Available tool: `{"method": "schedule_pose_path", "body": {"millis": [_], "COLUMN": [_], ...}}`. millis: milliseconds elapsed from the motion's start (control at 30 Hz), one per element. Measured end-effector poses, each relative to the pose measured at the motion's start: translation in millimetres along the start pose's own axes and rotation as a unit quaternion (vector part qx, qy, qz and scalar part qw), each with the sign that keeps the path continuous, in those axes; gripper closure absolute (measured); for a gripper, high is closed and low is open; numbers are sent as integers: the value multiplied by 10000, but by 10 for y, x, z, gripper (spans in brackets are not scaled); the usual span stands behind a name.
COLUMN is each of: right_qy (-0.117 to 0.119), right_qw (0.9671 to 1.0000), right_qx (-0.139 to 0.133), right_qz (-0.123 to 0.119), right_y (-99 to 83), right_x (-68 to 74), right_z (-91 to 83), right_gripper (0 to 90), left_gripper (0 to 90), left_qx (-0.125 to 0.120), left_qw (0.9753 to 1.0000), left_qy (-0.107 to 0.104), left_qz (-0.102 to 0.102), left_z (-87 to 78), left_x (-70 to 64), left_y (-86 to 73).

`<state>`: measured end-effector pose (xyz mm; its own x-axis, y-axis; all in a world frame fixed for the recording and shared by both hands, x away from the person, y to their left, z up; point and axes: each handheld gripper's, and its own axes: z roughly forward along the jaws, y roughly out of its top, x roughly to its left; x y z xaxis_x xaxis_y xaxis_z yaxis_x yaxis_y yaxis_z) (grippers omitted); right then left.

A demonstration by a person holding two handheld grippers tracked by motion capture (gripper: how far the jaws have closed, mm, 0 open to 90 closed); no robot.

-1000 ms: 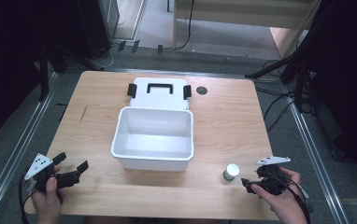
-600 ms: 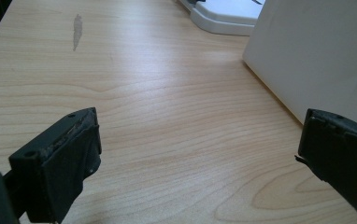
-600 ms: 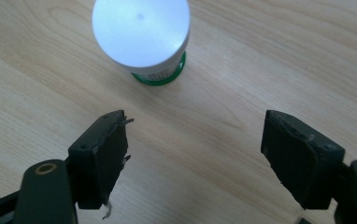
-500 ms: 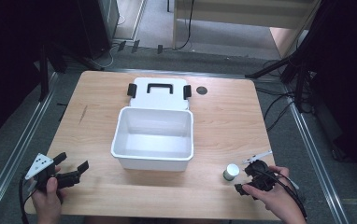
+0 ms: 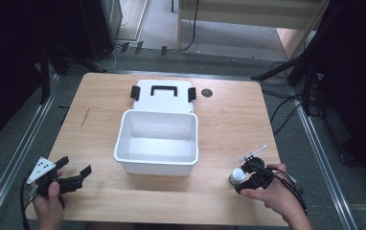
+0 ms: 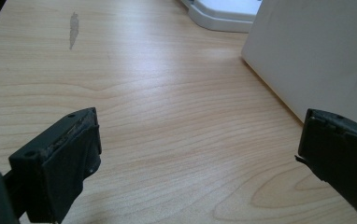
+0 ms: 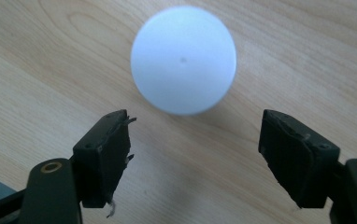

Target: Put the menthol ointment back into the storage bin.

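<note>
A small jar with a round white cap (image 5: 237,175) stands on the wooden table (image 5: 229,120) near its front right edge. My right gripper (image 5: 249,176) hovers right beside and slightly above it, open; in the right gripper view the white cap (image 7: 184,59) lies just beyond the spread black jaws, my right gripper (image 7: 193,140) holding nothing. An open white plastic bin (image 5: 158,142) sits mid-table, its white lid (image 5: 164,94) with black handle and latches lying behind it. My left gripper (image 5: 72,176) rests open at the front left, the bin wall (image 6: 317,51) ahead to its right.
A small dark round hole (image 5: 206,92) marks the table behind the lid. A thin dark scratch (image 5: 85,117) runs on the left part of the tabletop. Metal rails (image 5: 18,158) flank both sides, and cables (image 5: 286,103) trail on the floor at right.
My right gripper has moved left and tipped down over the white-capped jar, which has stayed in place. The left gripper has kept still.
</note>
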<state>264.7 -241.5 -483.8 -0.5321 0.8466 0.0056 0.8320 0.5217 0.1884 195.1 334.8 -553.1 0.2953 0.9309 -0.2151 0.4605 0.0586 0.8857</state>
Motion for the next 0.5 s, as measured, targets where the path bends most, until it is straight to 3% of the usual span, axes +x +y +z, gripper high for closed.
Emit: {"method": "schedule_pose_path", "body": {"millis": [267, 500], "right_qy": [-36, 42], "right_qw": [10000, 9996], "right_qx": [19, 212], "right_qz": [47, 160], "right_y": [161, 276], "right_x": [39, 45], "right_z": [11, 72], "right_gripper": [330, 403], "left_gripper": [2, 2], "left_qx": [45, 51], "left_qw": [10000, 10000], "left_qy": [-9, -7], "left_qz": [34, 27], "left_z": [5, 9], "left_x": [-7, -11], "left_y": [3, 4]}}
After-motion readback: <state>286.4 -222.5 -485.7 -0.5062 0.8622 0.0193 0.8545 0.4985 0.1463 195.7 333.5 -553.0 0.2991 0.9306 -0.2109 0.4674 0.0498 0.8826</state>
